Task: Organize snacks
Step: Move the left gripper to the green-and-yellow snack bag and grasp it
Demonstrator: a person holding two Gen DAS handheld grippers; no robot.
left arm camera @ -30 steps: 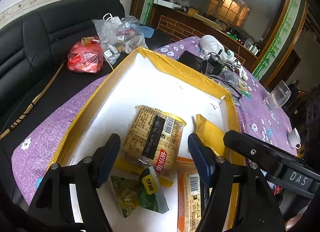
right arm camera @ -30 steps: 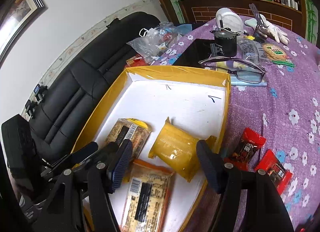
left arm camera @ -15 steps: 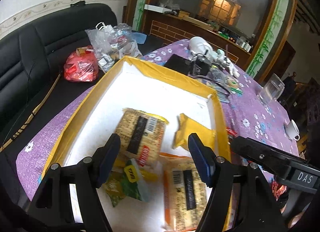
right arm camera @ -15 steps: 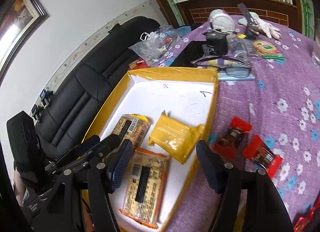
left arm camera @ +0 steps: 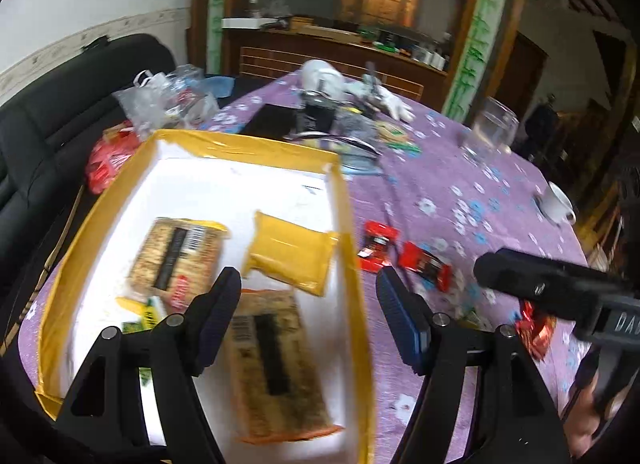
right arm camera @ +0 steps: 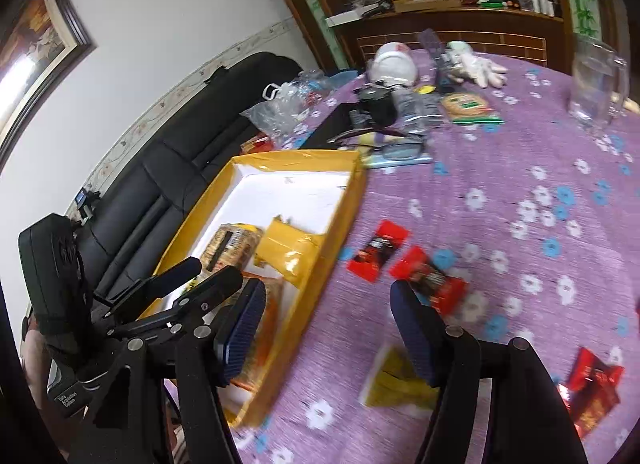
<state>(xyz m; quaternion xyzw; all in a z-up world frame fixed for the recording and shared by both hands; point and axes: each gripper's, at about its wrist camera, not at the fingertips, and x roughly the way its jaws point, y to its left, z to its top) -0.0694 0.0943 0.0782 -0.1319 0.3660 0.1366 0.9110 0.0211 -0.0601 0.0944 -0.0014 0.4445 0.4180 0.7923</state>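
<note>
My left tongs [left arm camera: 308,316] gape wide and empty over the yellow box [left arm camera: 352,248], where a cracker pack [left arm camera: 276,364] and yellow packet [left arm camera: 288,252] lie. My right tongs [right arm camera: 328,328], equally wide and empty, hover above red snack packets [right arm camera: 432,276] on the tabletop [right arm camera: 520,167].

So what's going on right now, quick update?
Left gripper and right gripper open, empty. Three packets in yellow box. Red packets on the cloth. Nothing blocking.

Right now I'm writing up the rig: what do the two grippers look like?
Both the left gripper and right gripper have black angular frames with silver bolts and ribbed dark-blue pads. Their black handles carry white lettering.
</note>
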